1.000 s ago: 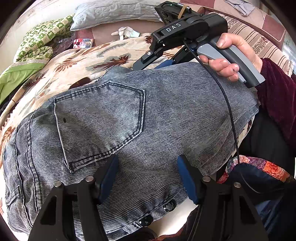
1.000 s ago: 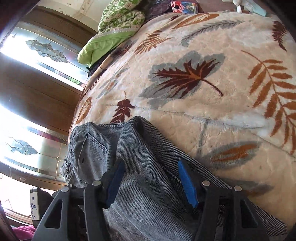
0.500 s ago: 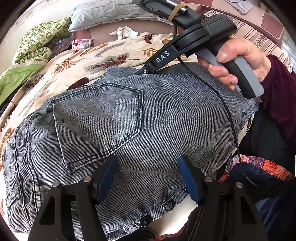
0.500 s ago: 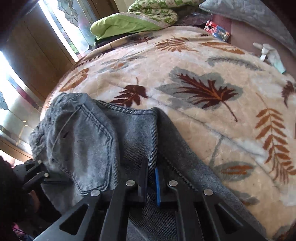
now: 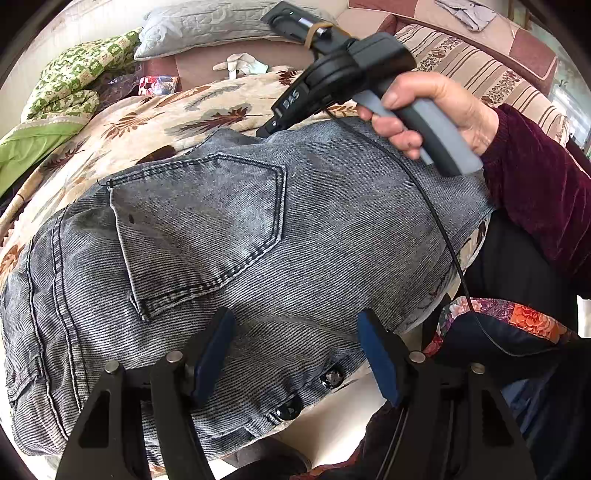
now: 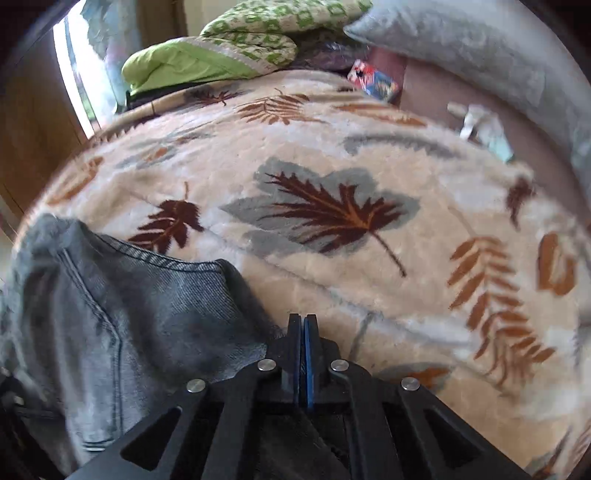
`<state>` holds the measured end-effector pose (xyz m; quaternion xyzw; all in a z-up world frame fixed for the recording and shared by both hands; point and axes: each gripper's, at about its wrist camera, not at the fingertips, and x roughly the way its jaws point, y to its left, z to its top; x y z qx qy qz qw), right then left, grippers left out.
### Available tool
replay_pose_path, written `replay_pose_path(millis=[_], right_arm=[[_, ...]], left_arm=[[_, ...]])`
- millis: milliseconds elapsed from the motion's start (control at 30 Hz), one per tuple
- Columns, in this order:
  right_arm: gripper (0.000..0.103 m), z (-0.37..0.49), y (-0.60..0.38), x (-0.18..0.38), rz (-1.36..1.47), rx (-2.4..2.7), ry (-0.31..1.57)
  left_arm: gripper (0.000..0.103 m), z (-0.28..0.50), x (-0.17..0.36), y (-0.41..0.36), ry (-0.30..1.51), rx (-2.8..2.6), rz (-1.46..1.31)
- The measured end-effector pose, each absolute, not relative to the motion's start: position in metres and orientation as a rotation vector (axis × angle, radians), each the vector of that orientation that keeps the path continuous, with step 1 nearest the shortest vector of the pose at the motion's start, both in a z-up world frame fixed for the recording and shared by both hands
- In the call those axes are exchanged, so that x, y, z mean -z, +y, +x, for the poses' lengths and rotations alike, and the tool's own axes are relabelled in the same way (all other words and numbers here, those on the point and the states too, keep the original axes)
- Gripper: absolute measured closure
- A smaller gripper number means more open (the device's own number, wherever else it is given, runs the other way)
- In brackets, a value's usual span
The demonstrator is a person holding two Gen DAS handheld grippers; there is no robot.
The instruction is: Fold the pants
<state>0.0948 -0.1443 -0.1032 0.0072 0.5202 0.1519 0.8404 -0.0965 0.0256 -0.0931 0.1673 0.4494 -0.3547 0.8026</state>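
Grey-blue jeans (image 5: 332,221) lie on a leaf-patterned blanket (image 5: 147,118), back pocket (image 5: 203,221) up, waistband with dark buttons (image 5: 332,378) nearest me. My left gripper (image 5: 293,317) hovers open just above the denim near the waistband, with nothing between its blue pads. A hand (image 5: 424,107) holds my right gripper (image 5: 266,131) at the jeans' far edge. In the right wrist view that gripper (image 6: 303,317) is shut, and the edge of the jeans (image 6: 147,314) runs in under its fingertips, seemingly pinched there.
A green patterned quilt (image 5: 62,96), a grey pillow (image 5: 207,26) and a small colourful packet (image 5: 159,84) lie at the bed's far side. A striped cover (image 5: 480,66) is at the back right. A maroon sleeve (image 5: 535,177) and the person's dark clothes stand at the right.
The right gripper went from open over the jeans to shut at their far edge, swinging and rolling as it closed. That edge has lifted a little. The left gripper stayed put.
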Motion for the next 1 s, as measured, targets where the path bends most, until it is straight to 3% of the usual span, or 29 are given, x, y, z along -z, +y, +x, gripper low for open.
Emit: replay_pose_path(millis=[100,233,433,600,800,1000], right_arm=[[0.101,0.094,-0.172,0.091,0.252,-0.453,1.139],[0.1,0.086,-0.19,0.072,0.359,-0.557,1.131],[0.1,0.062,-0.208,0.079,0.383,-0.571,1.199],[0.1,0.039,-0.218,0.059,0.384,-0.616,1.132],[0.1,0.039,-0.219,0.104,0.259,-0.447,1.335],[0.099,0.022,-0.258,0.082,0.298,-0.369,1.22]], left_arm=[[0.033,-0.097,0.092,0.026,0.966,0.763,0.356],[0.033,-0.095,0.092,0.024,0.972,0.756,0.349],[0.033,-0.089,0.088,0.032,0.979,0.766,0.277],[0.033,-0.081,0.078,0.034,0.958,0.793,0.185],[0.033,-0.081,0.089,0.016,1.005,0.781,0.249],[0.033,-0.079,0.078,0.024,0.969,0.809,0.182]])
